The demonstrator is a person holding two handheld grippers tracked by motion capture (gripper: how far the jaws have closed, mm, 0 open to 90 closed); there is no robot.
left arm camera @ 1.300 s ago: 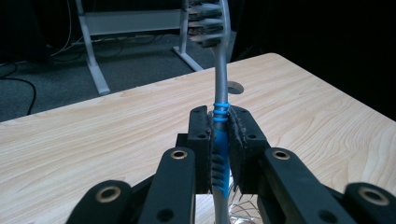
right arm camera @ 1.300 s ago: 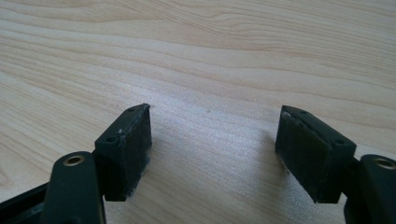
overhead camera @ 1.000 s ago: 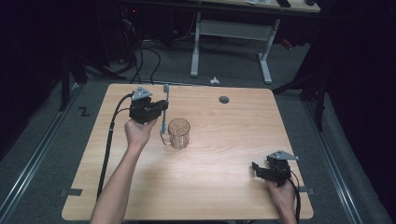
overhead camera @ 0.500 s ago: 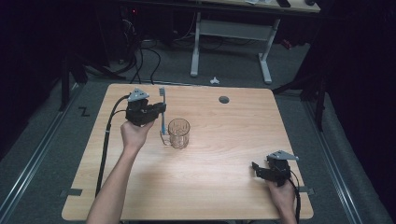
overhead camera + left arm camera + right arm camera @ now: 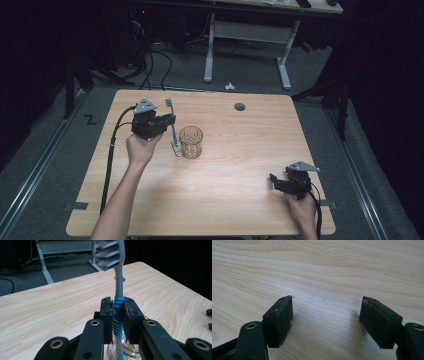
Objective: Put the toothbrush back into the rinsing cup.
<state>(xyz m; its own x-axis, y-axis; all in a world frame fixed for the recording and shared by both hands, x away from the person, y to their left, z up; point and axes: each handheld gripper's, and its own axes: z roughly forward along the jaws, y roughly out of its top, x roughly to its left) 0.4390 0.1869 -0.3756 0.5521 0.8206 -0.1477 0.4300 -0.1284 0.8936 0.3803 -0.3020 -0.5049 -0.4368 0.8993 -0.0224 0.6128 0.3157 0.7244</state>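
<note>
One glass (image 5: 191, 142) on the table (image 5: 230, 200), left of centre in the high view, upright, clear, with cut facets. Whether anything lies inside cannot be told from that view; looks empty apart from what reaches its rim. Just left of it, a toothbrush (image 5: 172, 125), nearly upright, bristle head at the top, lower end down beside the glass's left wall, touching it or just outside it; cannot tell which.

Clamped on the toothbrush: left gripper (image 5: 167, 120), upper left of the high view, held in a hand (image 5: 141, 150) with the forearm coming up from the bottom edge. In the left gripper view, jaws pressed tight on both sides of the handle (image 5: 118, 322) at its blue ribbed part, grey neck rising to the bristles (image 5: 107, 253) at the top of the frame, slightly blurred. Below the jaws, at the bottom centre of that view, a bit of the glass (image 5: 130, 351) with the handle's blue end running down in front of or into it.

Right gripper (image 5: 274, 181) at the lower right of the high view, low over the table near its front edge, well apart from the glass. In the right gripper view, jaws spread wide, nothing between them, bare wood grain (image 5: 324, 277) beneath.

Small dark round hole (image 5: 240, 106) in the tabletop, upper centre of the high view, well apart from glass and toothbrush.
</note>
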